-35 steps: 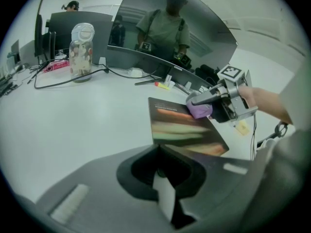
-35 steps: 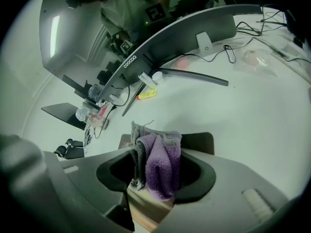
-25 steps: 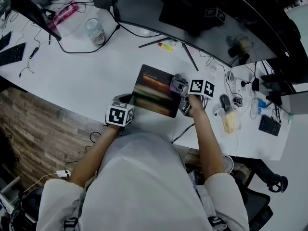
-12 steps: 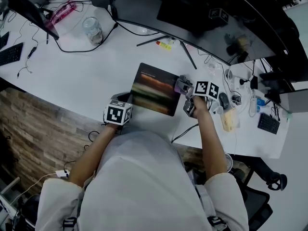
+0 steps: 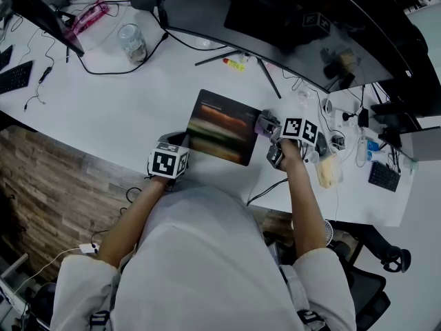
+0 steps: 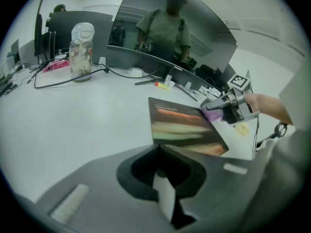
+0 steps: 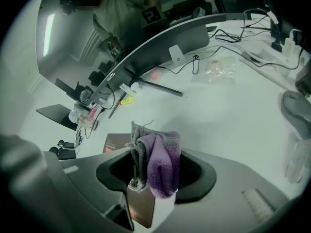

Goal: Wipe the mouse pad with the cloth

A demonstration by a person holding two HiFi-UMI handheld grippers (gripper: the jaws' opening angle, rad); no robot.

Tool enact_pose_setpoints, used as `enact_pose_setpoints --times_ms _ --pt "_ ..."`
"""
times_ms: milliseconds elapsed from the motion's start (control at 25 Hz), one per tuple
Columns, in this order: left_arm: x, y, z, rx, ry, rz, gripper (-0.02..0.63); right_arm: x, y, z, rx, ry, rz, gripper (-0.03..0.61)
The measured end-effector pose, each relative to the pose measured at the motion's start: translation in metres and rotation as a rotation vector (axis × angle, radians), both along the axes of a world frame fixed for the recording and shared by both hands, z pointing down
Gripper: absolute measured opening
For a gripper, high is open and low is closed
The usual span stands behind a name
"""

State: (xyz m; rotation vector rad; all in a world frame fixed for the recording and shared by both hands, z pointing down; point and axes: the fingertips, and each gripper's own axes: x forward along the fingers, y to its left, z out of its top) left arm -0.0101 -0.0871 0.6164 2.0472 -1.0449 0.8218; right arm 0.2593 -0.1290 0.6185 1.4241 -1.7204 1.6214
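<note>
Right gripper (image 7: 146, 200) clamped on cloth (image 7: 158, 164) at right edge of mouse pad (image 5: 220, 126); left gripper (image 6: 164, 198) closed, empty. Wipe probably unfinished, pad cleanliness unreadable.

At the bottom centre of the frame, the left tongs (image 6: 163, 191) are seen with their jaws closed together and nothing between them. Just beyond them, a dark mouse pad (image 6: 187, 129) lies flat on the white bench (image 6: 73, 125). At its far right corner, a purple cloth (image 6: 209, 114) is held by the right tongs (image 6: 218, 109). A glass jar (image 6: 81, 52) stands at upper left, before a curved monitor (image 6: 165, 38).
</note>
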Motion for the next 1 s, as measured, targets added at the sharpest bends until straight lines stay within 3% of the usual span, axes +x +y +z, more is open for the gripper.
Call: enact_pose_setpoints --times_ms 200,320,720,1000 --pt "-0.001 0.0 0.0 0.004 -0.003 0.0 0.0 0.011 0.006 -0.004 0.006 0.062 0.004 0.221" --pt "-0.001 0.0 0.0 0.007 -0.007 0.0 0.0 0.005 0.004 -0.012 0.047 0.038 0.022 0.221" --pt "0.0 0.0 0.0 0.004 -0.002 0.001 0.0 -0.091 0.005 -0.017 0.07 -0.14 -0.039 0.221" --pt "0.0 0.0 0.001 0.004 -0.003 0.002 0.0 -0.157 0.0 -0.016 0.071 -0.187 -0.104 0.221"
